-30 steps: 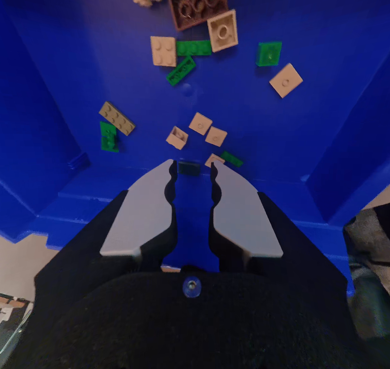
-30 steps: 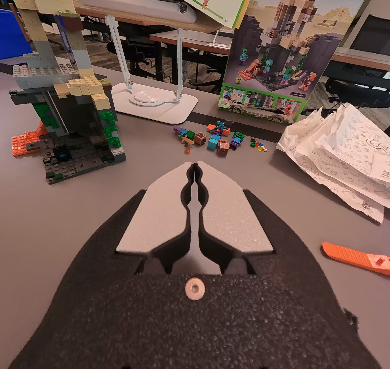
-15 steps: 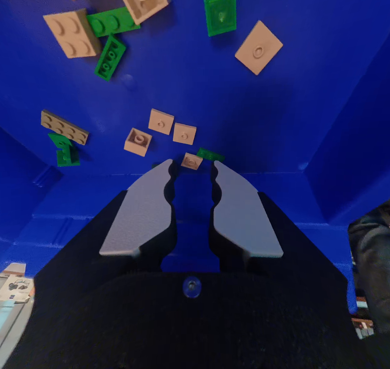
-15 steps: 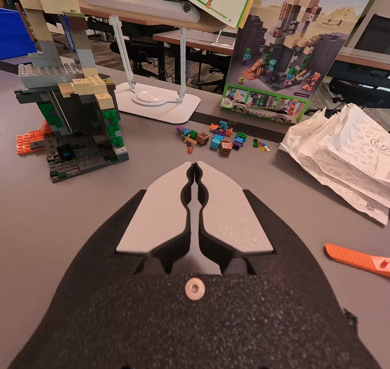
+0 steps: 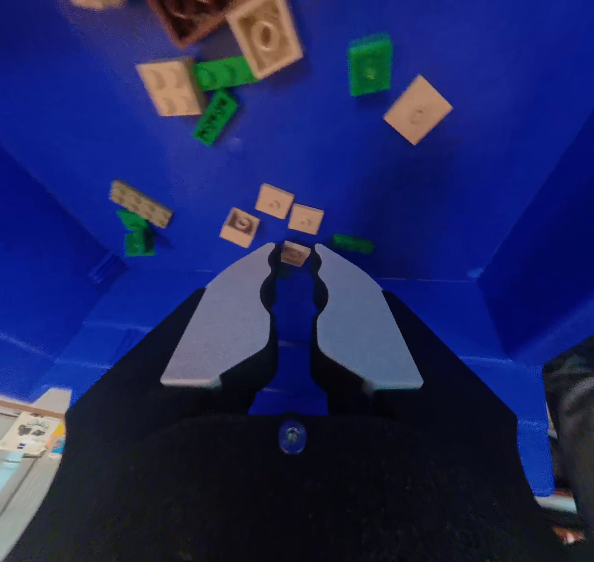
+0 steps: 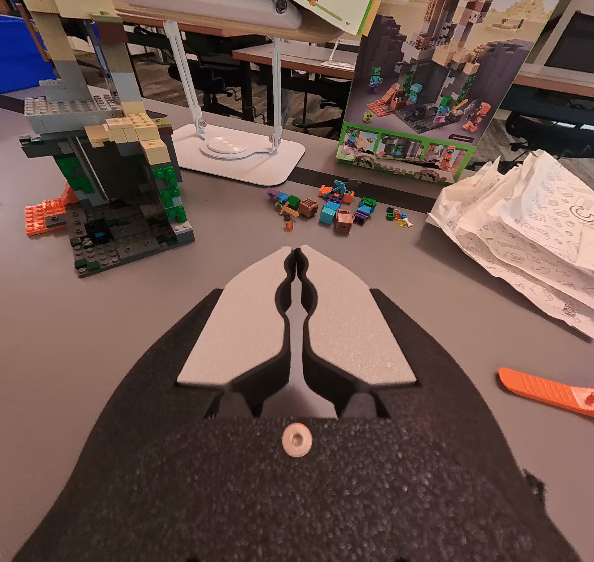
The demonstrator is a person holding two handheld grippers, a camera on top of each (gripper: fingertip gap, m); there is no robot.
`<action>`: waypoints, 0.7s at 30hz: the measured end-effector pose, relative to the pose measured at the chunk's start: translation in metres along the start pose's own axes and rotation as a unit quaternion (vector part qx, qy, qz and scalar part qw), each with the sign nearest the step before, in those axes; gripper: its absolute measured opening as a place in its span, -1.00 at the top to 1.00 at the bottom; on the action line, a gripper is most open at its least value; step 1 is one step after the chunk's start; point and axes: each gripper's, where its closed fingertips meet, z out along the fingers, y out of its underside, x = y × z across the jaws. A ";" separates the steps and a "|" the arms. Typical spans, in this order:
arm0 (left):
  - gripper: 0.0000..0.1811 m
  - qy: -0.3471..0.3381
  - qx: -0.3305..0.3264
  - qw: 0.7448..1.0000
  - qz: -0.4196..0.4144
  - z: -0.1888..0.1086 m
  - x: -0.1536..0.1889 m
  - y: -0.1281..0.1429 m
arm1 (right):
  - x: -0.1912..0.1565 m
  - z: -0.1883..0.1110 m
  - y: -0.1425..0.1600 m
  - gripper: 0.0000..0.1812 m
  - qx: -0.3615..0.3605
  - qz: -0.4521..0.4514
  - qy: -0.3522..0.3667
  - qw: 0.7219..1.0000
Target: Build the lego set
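Table [image 6: 96,337], grey, carries the half-built lego model [image 6: 103,167] at left, the set's box [image 6: 440,77] standing at the back, crumpled paper bags [image 6: 527,225] at right and loose small pieces [image 6: 334,207] between. Right gripper [image 6: 295,250] hovers above the table, jaws closed on nothing. Inside the blue bin [image 5: 450,193], the left gripper [image 5: 294,247] has its jaws apart, a small tan piece [image 5: 295,254] between the tips; contact is unclear.
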 end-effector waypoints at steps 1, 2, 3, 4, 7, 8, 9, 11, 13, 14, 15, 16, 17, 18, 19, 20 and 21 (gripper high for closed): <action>0.81 -0.008 0.018 1.000 -0.014 -0.005 -0.005 -0.003 | 0.000 0.000 0.000 1.00 -0.001 0.000 -0.001 1.000; 0.80 -0.019 0.040 0.999 -0.027 -0.010 -0.012 -0.007 | -0.001 0.001 0.001 1.00 -0.002 -0.001 -0.001 1.000; 0.81 -0.032 0.059 0.997 -0.040 -0.015 -0.019 -0.009 | -0.001 0.001 0.001 1.00 -0.003 -0.002 -0.001 1.000; 0.81 -0.037 0.073 0.995 -0.053 -0.020 -0.023 -0.010 | -0.002 0.001 0.001 1.00 -0.003 -0.003 -0.002 1.000; 0.80 -0.057 0.110 0.989 -0.076 -0.029 -0.037 -0.013 | -0.002 0.002 0.001 1.00 -0.004 -0.003 -0.003 1.000; 0.80 -0.063 0.119 0.987 -0.084 -0.030 -0.041 -0.014 | -0.002 0.001 0.002 1.00 -0.004 -0.003 -0.003 1.000; 0.80 -0.071 0.127 0.985 -0.092 -0.032 -0.045 -0.014 | -0.002 0.001 0.001 1.00 -0.004 -0.002 -0.003 1.000; 0.78 -0.073 0.147 0.981 -0.106 -0.032 -0.049 -0.019 | -0.002 0.001 0.001 1.00 -0.004 -0.002 -0.003 1.000; 0.72 -0.081 0.161 0.977 -0.117 -0.032 -0.053 -0.023 | -0.002 0.001 0.001 1.00 -0.004 -0.001 -0.004 1.000; 0.69 -0.080 0.169 0.975 -0.123 -0.033 -0.054 -0.025 | -0.003 0.001 0.001 1.00 -0.004 -0.002 -0.005 1.000; 0.66 -0.082 0.180 0.972 -0.129 -0.035 -0.055 -0.028 | -0.003 0.001 0.001 1.00 -0.004 -0.002 -0.005 1.000; 0.64 -0.082 0.193 0.968 -0.135 -0.039 -0.056 -0.030 | -0.003 0.001 0.001 1.00 -0.004 -0.002 -0.005 1.000; 0.63 -0.075 0.208 0.965 -0.140 -0.043 -0.054 -0.033 | -0.003 0.001 0.001 1.00 -0.004 -0.002 -0.006 1.000; 0.63 -0.070 0.224 0.961 -0.144 -0.049 -0.052 -0.035 | -0.003 0.001 0.001 1.00 -0.004 -0.001 -0.006 1.000; 0.63 -0.068 0.238 0.958 -0.145 -0.056 -0.050 -0.037 | -0.002 0.001 0.002 1.00 -0.004 -0.001 -0.006 1.000; 0.63 -0.065 0.254 0.954 -0.144 -0.064 -0.046 -0.040 | -0.002 0.001 0.002 1.00 -0.004 0.000 -0.006 1.000; 0.63 -0.063 0.273 0.949 -0.142 -0.074 -0.040 -0.042 | -0.001 0.000 0.001 1.00 -0.004 0.001 -0.006 1.000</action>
